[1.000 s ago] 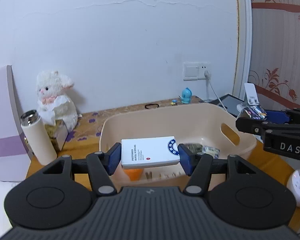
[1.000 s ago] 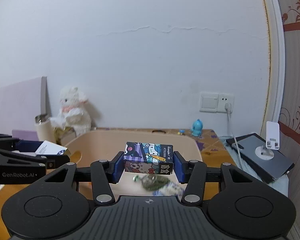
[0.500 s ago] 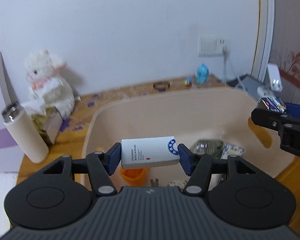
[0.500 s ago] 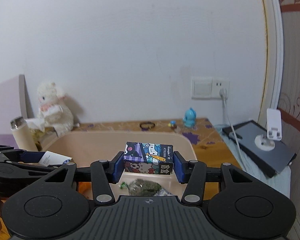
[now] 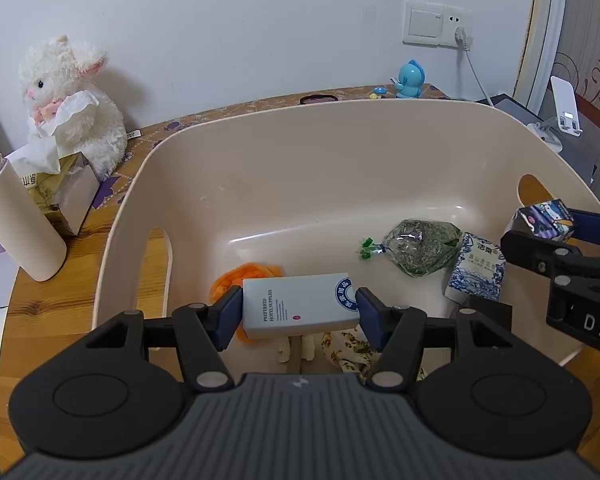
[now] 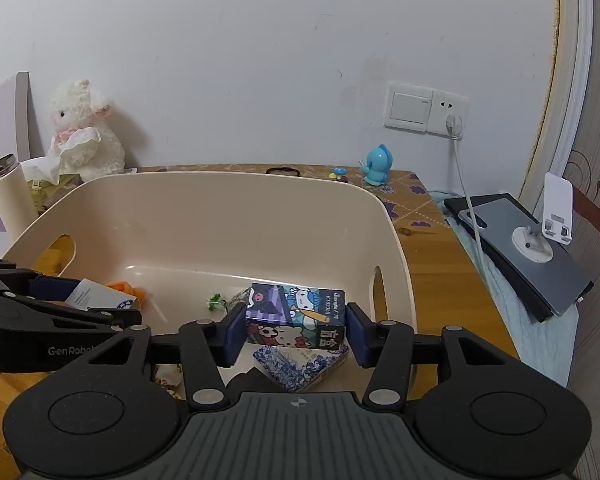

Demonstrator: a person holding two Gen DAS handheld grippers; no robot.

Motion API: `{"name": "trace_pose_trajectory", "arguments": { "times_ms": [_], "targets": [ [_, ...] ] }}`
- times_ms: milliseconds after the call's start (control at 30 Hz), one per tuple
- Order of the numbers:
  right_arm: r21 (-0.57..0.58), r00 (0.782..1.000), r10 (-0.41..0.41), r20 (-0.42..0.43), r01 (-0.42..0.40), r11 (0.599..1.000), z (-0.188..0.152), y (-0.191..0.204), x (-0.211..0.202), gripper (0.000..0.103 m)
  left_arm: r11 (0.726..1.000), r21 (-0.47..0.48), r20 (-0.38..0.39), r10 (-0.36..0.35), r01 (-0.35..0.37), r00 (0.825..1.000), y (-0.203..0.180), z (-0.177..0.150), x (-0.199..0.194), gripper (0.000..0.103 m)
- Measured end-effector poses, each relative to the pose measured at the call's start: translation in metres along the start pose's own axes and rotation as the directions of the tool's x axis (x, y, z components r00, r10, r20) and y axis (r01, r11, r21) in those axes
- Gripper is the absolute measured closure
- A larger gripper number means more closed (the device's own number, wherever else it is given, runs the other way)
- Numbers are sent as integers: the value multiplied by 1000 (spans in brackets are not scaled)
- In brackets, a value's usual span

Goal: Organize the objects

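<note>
My left gripper (image 5: 299, 311) is shut on a white hotel-supplies box (image 5: 296, 304) and holds it over the near left part of a beige plastic basket (image 5: 260, 136). My right gripper (image 6: 296, 326) is shut on a cartoon-printed box (image 6: 296, 316) over the basket's near right part (image 6: 396, 240). In the left wrist view the right gripper (image 5: 556, 240) shows at the right edge with that box (image 5: 542, 220). In the basket lie a green bag (image 5: 420, 246), a blue-white patterned box (image 5: 476, 266), an orange item (image 5: 240, 274) and a floral cloth (image 5: 348, 350).
A white plush toy (image 5: 68, 96), a tissue box (image 5: 60, 184) and a cream thermos (image 5: 16, 216) stand left of the basket on the wooden table (image 5: 48, 312). A blue figurine (image 6: 376, 164) stands behind. A tablet with phone stand (image 6: 528, 248) lies to the right.
Both grippers have tilted down and moved forward over the basket, each still holding its box. The basket's contents now show in full.
</note>
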State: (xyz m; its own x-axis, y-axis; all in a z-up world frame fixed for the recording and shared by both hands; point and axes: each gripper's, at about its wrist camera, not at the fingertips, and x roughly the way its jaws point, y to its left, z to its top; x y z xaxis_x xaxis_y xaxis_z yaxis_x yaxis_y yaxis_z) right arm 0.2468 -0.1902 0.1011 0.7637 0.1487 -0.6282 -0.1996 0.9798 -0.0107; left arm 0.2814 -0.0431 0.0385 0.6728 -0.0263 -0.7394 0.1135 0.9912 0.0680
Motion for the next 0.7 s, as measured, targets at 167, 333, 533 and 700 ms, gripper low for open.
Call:
{"name": "trace_pose_trajectory", "arguments": {
  "times_ms": [167, 333, 533, 700],
  "targets": [
    [-2, 1000, 0, 23, 0, 1000, -2, 2, -11, 41, 1000, 13, 46, 7, -8, 999, -3, 0, -21, 33],
    [5, 998, -1, 57, 1, 1000, -3, 2, -30, 25, 1000, -6, 84, 10, -9, 996, 0, -5, -46, 30],
    [1, 995, -4, 96, 4, 1000, -8, 3, -61, 14, 1000, -10, 127, 24, -22, 992, 0, -18, -77, 26],
    [-7, 992, -2, 126, 3, 1000, -20, 5, -86, 11, 1000, -20, 153, 18, -15, 988, 1, -32, -102, 21]
  ]
}}
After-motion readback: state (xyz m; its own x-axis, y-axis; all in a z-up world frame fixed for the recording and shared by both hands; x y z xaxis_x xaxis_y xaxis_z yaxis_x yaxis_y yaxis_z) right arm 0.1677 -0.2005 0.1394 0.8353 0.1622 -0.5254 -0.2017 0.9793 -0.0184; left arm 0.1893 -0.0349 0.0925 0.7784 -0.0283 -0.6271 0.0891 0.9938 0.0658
